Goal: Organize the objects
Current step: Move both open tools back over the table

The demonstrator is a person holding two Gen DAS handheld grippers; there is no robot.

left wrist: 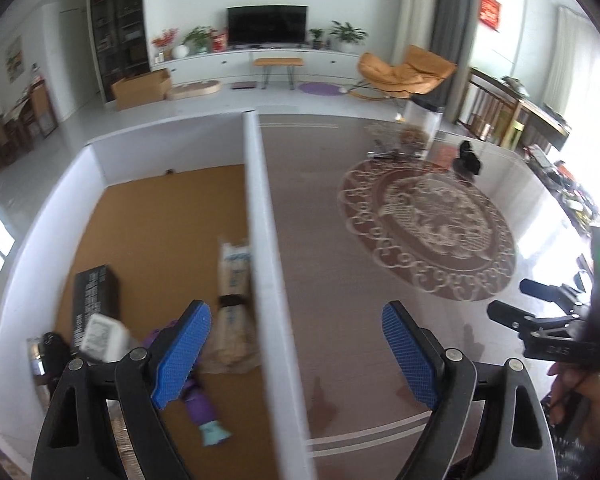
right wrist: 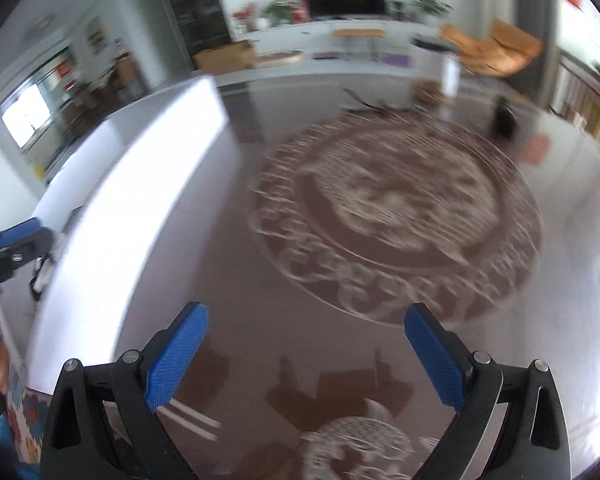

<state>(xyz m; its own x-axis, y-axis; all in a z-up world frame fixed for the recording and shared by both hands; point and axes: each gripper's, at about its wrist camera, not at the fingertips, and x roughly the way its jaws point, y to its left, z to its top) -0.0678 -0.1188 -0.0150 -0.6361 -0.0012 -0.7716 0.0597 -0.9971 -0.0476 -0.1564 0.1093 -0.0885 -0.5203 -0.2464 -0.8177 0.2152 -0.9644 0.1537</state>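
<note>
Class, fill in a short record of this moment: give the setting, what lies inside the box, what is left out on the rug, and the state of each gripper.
setting: white box on a patterned rug, living room
box contents: black carton, paper-wrapped bundle, purple toy, small white box
on rug: clear container, dark object, too blurred to identify
left gripper: open, empty, over the box wall
right gripper: open, empty, over the rug

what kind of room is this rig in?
Most likely a home living room. A TV sits on a long white cabinet with potted plants beside it, an orange lounge chair stands near the window, and a patterned round rug covers the floor.
</note>
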